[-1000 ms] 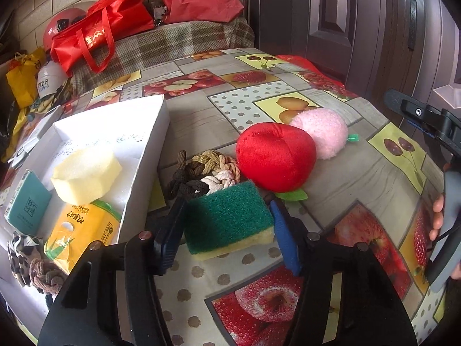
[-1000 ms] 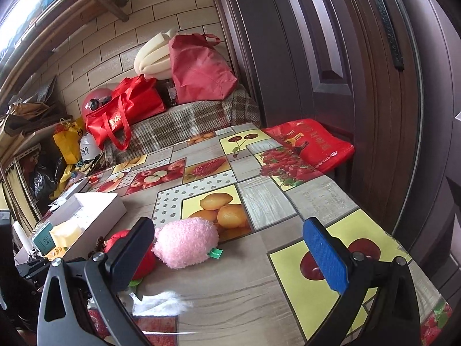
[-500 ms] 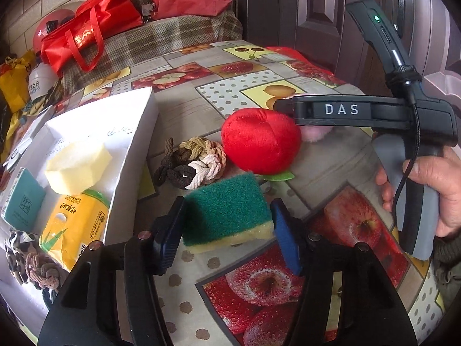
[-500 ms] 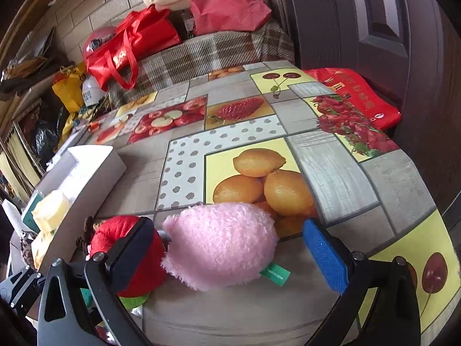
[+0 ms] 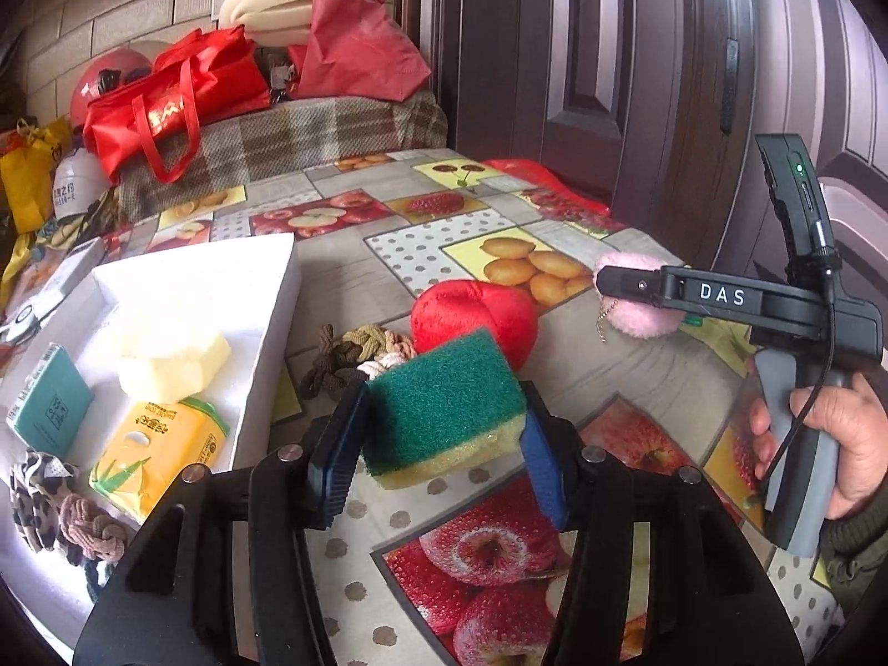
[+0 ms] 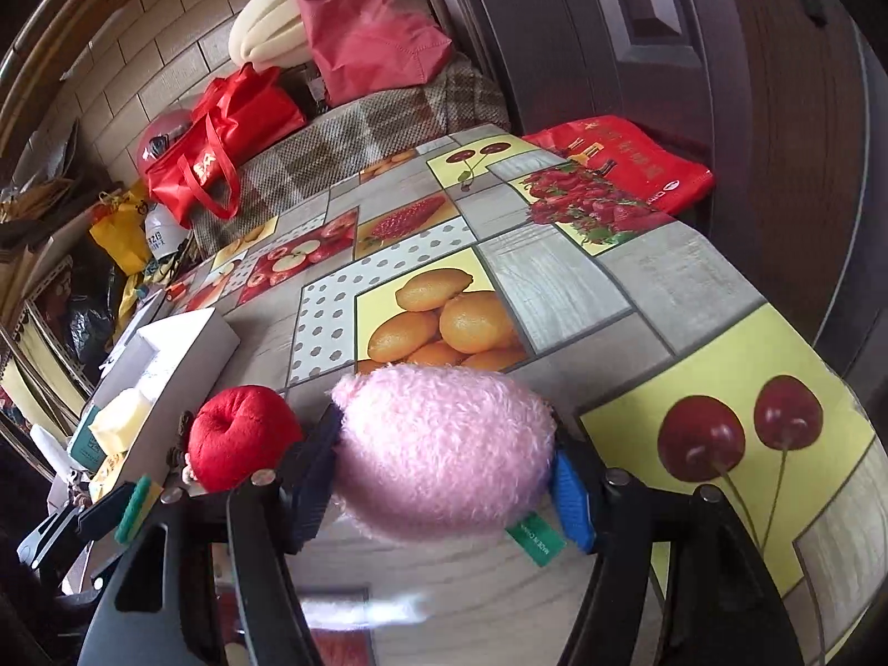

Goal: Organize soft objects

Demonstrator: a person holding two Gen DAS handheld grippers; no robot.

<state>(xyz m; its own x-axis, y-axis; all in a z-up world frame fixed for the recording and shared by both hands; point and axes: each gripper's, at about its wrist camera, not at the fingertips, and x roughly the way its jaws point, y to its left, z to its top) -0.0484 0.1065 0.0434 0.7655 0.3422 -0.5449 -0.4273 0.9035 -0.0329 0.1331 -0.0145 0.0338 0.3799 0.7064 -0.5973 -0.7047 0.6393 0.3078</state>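
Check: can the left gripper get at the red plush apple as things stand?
Probably not yet. The left gripper is shut on the green sponge, so its jaws are occupied. The red plush apple sits uncovered just ahead; nothing else blocks it.

Green-topped sponge (image 5: 444, 405) and pink plush (image 6: 444, 444) each pinched, lifted.

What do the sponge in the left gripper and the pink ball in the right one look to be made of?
Sponge: coarse green scouring fibre on top with a porous yellow foam base, matte. Pink ball: fuzzy plush, probably synthetic pile over soft stuffing; short shaggy fibres stand out, and a green sewn tag hangs from it.
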